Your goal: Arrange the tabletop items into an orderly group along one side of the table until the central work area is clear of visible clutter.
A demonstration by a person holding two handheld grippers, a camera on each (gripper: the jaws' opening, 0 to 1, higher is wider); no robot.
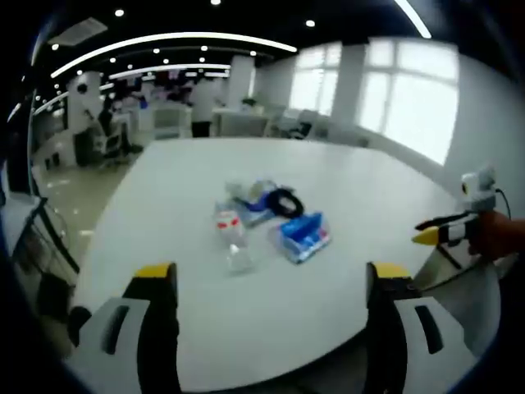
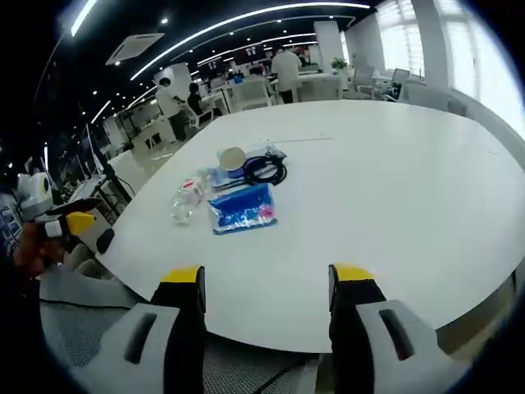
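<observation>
A: Where did the clutter sit? — Mid-table [image 1: 344, 189]: bottle [image 1: 232, 238], blue pack [image 1: 303, 236], black cable [image 1: 285, 202].

B: Left gripper [image 1: 272, 283] and right gripper [image 2: 265, 287] gaped, holding nothing — a nudged bottle might have rolled away.

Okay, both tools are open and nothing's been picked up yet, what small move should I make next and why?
Probably ease the right tool forward toward the blue packet, the closest item to it. The packet, the plastic bottle and the black cable sit clustered mid-table, and both the right and left tool are open and short of the cluster.
</observation>
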